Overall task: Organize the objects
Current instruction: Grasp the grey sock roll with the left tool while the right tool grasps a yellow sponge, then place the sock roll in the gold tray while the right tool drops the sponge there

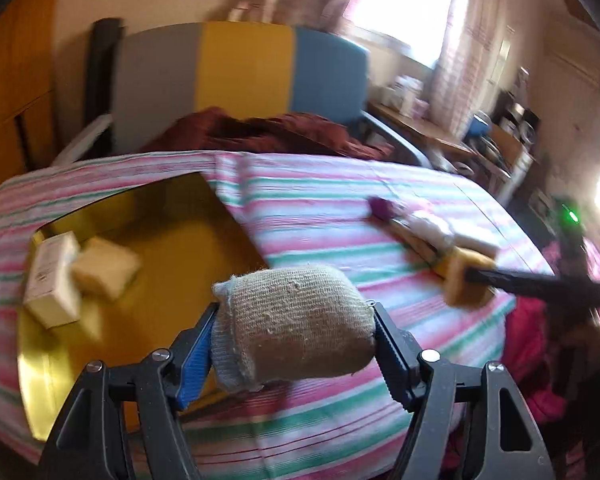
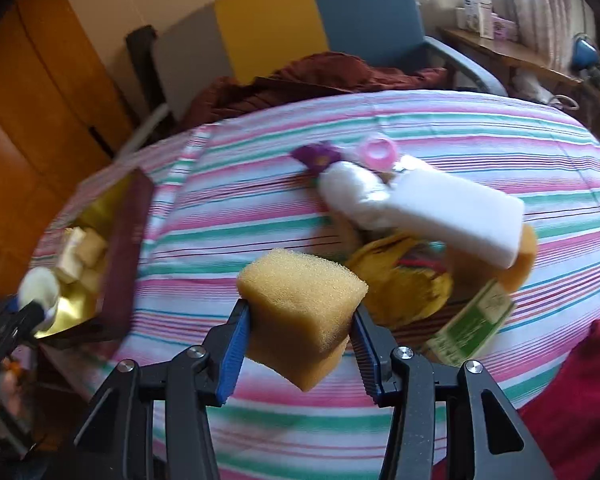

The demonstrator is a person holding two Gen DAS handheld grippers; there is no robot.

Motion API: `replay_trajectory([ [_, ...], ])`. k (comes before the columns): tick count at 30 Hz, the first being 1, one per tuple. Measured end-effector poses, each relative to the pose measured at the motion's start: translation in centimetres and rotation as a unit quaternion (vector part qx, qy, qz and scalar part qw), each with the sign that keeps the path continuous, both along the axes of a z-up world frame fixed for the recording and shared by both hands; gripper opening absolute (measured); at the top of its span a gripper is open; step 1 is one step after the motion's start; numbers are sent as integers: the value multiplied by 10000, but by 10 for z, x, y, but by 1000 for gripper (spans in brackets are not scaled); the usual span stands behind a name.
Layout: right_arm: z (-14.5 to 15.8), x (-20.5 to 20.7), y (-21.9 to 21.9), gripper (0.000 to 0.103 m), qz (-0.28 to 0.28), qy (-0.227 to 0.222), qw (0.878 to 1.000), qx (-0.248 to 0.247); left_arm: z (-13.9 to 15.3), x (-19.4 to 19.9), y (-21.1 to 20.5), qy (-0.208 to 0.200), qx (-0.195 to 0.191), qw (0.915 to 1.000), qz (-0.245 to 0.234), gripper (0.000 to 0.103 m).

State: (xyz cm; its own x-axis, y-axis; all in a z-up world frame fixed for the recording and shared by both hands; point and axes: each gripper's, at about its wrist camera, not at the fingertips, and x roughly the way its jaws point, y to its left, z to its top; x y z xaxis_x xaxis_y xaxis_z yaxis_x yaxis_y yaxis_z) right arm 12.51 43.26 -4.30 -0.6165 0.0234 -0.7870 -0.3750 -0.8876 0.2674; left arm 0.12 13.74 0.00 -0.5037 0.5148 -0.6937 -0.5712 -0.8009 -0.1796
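My left gripper (image 1: 294, 310) is shut on a rolled beige and grey sock (image 1: 300, 336), held above the near right corner of a gold-lined box (image 1: 180, 240). A small white carton (image 1: 52, 280) and a yellow sponge piece (image 1: 106, 266) lie in that box. My right gripper (image 2: 300, 306) is shut on a yellow sponge block (image 2: 300, 320), lifted over the striped bedcover (image 2: 228, 216). The left wrist view shows the same sponge (image 1: 466, 280) at the right, held over the pile. The box (image 2: 128, 248) sits at the left of the right wrist view.
A pile lies on the cover beyond the sponge: white block (image 2: 460, 212), white rolled cloth (image 2: 352, 196), pink ring (image 2: 378, 154), purple flower (image 2: 318, 156), yellow bag (image 2: 404, 280), green and white packet (image 2: 472, 324). Behind are a dark red blanket (image 1: 280, 132) and a tricolour headboard (image 1: 244, 68).
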Motion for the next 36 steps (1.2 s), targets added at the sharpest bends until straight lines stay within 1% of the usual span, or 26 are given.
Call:
replay_trajectory([
  [4, 8, -3, -20, 49, 167, 80, 9998, 42, -1, -11, -34, -5, 19, 9986, 526, 73],
  [7, 19, -9, -34, 50, 332, 222, 9992, 49, -5, -19, -59, -25, 1, 9959, 904, 73],
  [10, 31, -20, -52, 50, 617, 333, 9975, 106, -12, -26, -84, -91, -12, 9918, 1274, 73],
  [13, 38, -38, -74, 50, 973, 400, 9944, 108, -16, -29, -102, -140, 14, 9885, 1505, 73],
  [18, 43, -69, -115, 50, 1520, 422, 9875, 75, -22, -34, -126, -216, 56, 9840, 1769, 73],
  [24, 41, -113, -166, 50, 2171, 329, 9756, 96, -24, -35, -149, -200, 24, 9793, 2016, 73],
  [26, 39, -131, -180, 50, 2334, 265, 9720, 98, -26, -36, -155, -232, 72, 9784, 2054, 73],
  [27, 37, -140, -186, 50, 2394, 233, 9706, 83, -27, -37, -157, -231, 82, 9779, 2078, 73],
  [30, 32, -168, -203, 50, 2546, 146, 9669, 37, -29, -46, -158, -204, -89, 9764, 2149, 74],
  [32, 33, -193, -214, 51, 2526, 142, 9674, 108, -29, -50, -161, -163, -57, 9750, 2214, 75],
  [34, 37, -211, -219, 56, 2466, 244, 9688, 88, -29, -54, -164, -135, -102, 9721, 2339, 76],
  [35, 40, -220, -221, 68, 2384, 344, 9705, 79, -28, -54, -166, -107, -93, 9711, 2383, 79],
  [36, 41, -229, -222, 86, 2308, 385, 9722, 108, -27, -53, -167, -66, -89, 9705, 2408, 82],
])
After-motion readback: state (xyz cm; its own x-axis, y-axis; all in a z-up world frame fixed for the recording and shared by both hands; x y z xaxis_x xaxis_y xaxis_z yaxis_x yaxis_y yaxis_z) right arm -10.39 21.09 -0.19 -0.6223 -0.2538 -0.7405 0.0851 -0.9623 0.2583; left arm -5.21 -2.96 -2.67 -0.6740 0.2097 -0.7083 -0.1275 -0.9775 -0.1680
